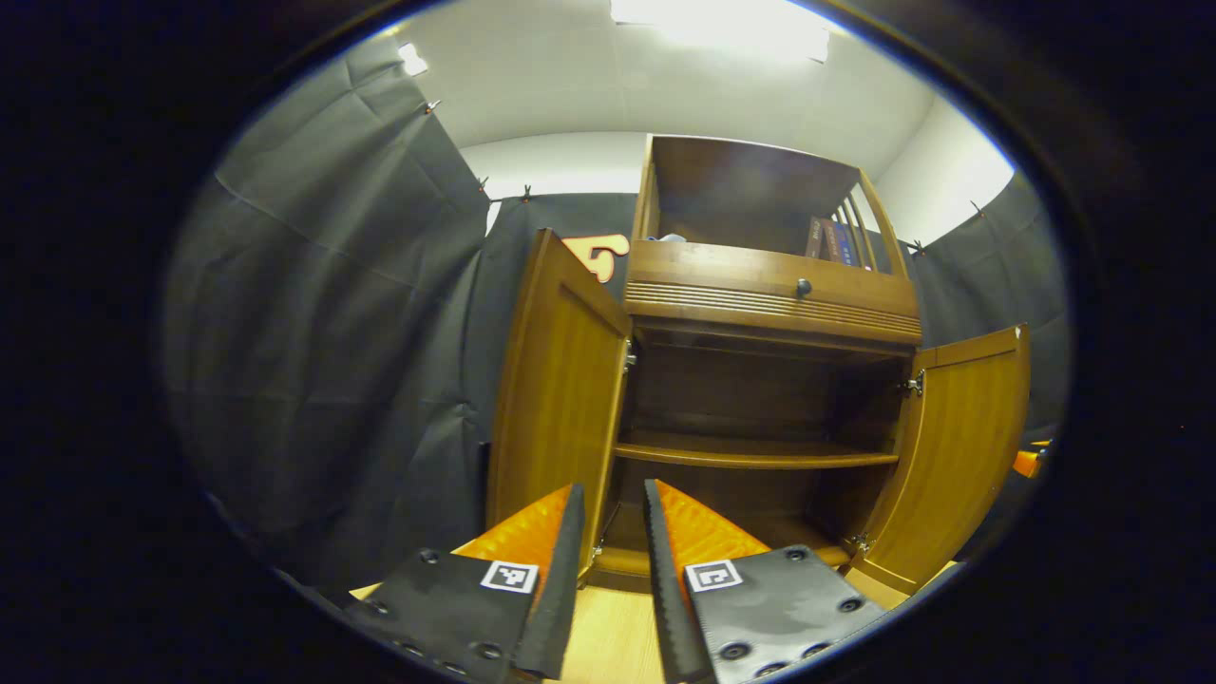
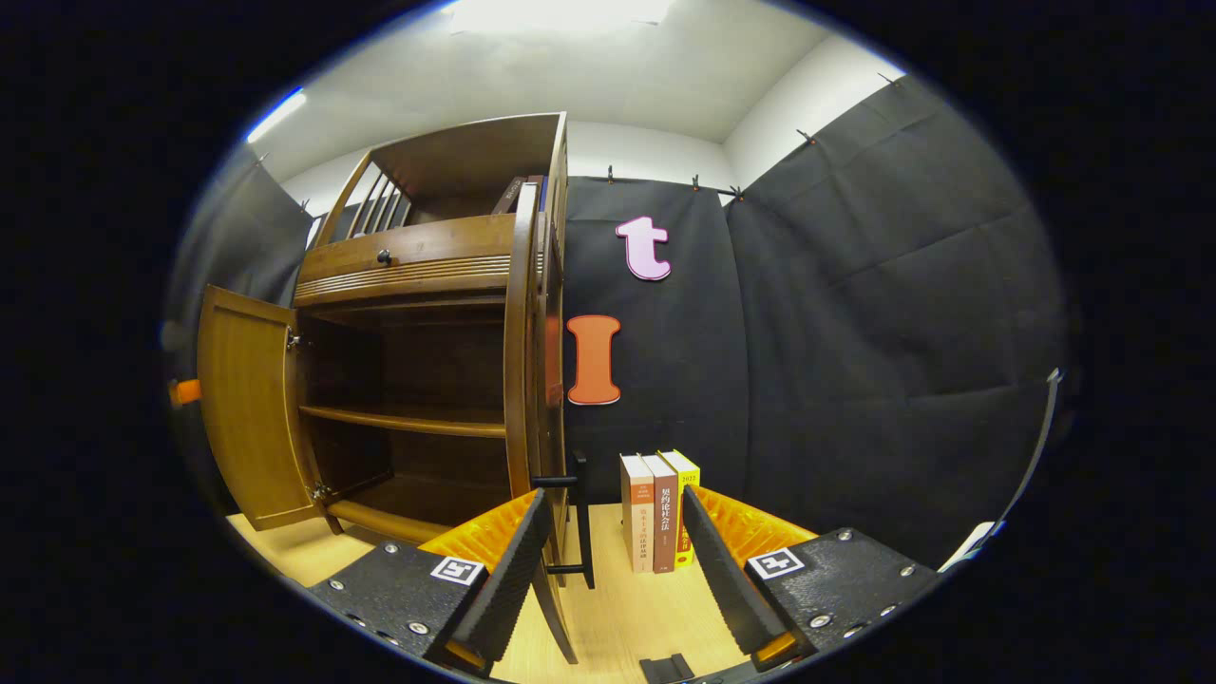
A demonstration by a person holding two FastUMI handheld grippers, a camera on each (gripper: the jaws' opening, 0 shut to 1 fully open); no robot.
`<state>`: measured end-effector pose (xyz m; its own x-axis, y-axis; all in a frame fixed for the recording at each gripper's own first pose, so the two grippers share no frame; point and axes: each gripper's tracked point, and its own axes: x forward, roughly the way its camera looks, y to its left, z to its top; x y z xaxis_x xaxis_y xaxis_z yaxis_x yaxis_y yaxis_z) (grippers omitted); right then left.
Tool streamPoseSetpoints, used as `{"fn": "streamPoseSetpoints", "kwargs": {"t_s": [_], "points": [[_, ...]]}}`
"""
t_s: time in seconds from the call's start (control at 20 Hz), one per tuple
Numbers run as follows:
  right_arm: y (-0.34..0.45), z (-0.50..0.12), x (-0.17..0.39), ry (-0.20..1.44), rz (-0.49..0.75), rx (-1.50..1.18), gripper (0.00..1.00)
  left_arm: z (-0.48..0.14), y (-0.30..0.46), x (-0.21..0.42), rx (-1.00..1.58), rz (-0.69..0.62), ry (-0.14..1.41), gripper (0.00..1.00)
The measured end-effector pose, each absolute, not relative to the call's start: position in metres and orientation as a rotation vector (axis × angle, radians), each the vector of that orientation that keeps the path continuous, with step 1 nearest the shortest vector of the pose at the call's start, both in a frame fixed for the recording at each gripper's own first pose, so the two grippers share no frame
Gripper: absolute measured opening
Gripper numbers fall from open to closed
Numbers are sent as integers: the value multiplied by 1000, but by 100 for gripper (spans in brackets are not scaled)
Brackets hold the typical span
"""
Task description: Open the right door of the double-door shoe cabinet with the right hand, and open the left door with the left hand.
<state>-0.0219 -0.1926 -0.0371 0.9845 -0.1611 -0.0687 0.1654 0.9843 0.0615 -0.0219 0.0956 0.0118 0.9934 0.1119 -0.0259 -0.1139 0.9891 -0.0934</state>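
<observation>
The wooden shoe cabinet (image 1: 769, 380) stands with both doors swung open, showing a bare inner shelf (image 1: 750, 453). Its left door (image 1: 560, 399) swings out toward me, its free edge just behind my left gripper (image 1: 613, 489), which is open and holds nothing. The right door (image 1: 959, 446) hangs open at the far side. In the right gripper view the right door (image 2: 521, 361) shows edge-on, and its dark bar handle (image 2: 579, 518) lies between the fingers of my open right gripper (image 2: 614, 494), nearer the left finger. The left door (image 2: 242, 408) stands open beyond.
Three books (image 2: 660, 508) stand upright on the light wooden surface (image 2: 627, 617) just right of the cabinet. Above the doors is a drawer with a dark knob (image 1: 803, 285) and an open top shelf with books (image 1: 831, 239). Black cloth walls close in all round.
</observation>
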Motion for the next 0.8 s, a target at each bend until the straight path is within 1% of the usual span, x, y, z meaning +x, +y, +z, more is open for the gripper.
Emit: {"fn": "streamPoseSetpoints", "kwargs": {"t_s": [0.05,0.15,0.2,0.3,0.4,0.5,0.55,0.6,0.8], "points": [[-195,-33,-24,53,-169,81,86,10,85,-17,-82,116,17,53],[-200,-28,-27,40,-175,94,86,-3,68,-10,-71,100,41,60],[-204,-28,-30,39,-179,94,86,-11,66,-9,-59,108,60,72],[-211,-28,-38,40,-191,74,86,-22,60,-7,-29,113,84,86],[-220,-30,-46,52,-211,55,86,-28,61,-4,-6,146,88,100],[-221,-31,-47,54,-212,60,86,-31,65,-5,20,188,85,100],[-219,-30,-49,49,-208,68,86,-32,62,-6,13,189,84,100],[-218,-31,-49,47,-207,73,86,-33,58,-8,2,184,85,98],[-211,-45,-51,73,-197,60,86,-34,57,-14,36,184,90,98]]}}
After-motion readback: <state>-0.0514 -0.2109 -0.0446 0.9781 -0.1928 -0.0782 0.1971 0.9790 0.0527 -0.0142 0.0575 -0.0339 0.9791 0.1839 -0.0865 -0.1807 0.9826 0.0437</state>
